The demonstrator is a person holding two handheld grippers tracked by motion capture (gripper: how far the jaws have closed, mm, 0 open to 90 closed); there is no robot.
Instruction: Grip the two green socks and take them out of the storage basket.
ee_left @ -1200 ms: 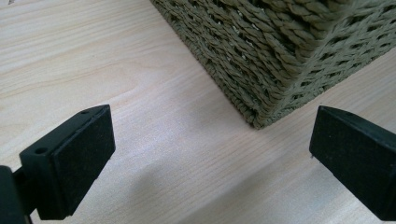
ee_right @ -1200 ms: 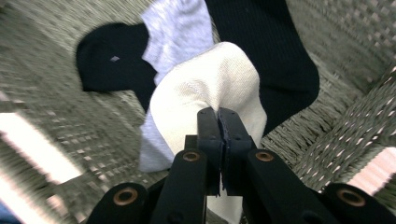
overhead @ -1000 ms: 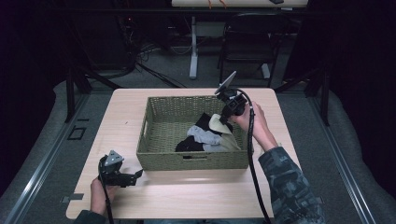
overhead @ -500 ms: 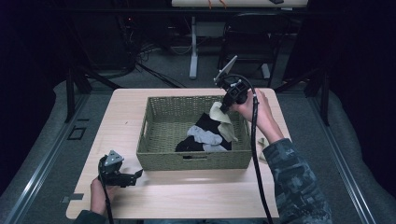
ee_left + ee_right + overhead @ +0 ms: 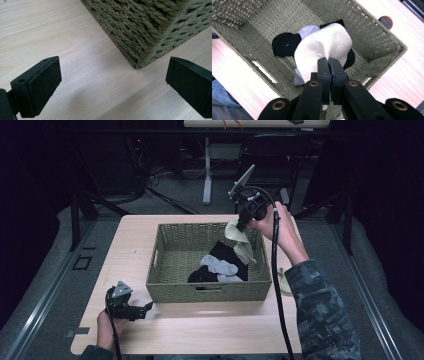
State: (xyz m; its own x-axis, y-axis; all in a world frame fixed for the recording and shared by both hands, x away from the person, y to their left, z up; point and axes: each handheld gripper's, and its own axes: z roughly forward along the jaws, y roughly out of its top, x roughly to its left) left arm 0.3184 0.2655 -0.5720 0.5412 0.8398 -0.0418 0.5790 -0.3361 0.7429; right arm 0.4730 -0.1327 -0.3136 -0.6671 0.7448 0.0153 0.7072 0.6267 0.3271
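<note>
- Raised since earlier: right gripper (image 5: 239,226) lifts cream sock (image 5: 240,244) above woven basket (image 5: 210,292), jaws pinching it.
- Left gripper (image 5: 146,307) rests on table (image 5: 135,245), jaws spread, empty.
- No legible writing.

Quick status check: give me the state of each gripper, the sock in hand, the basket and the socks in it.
right gripper: jaws shut on the cream sock, raised above the basket's far right corner.
cream sock: lifted, hanging from the jaws, lower end over the basket.
left gripper: jaws open, holding nothing, low over the table by the basket's near left corner.
basket: upright on the table.
black sock: lying in the basket.
grey sock: lying in the basket.
</note>
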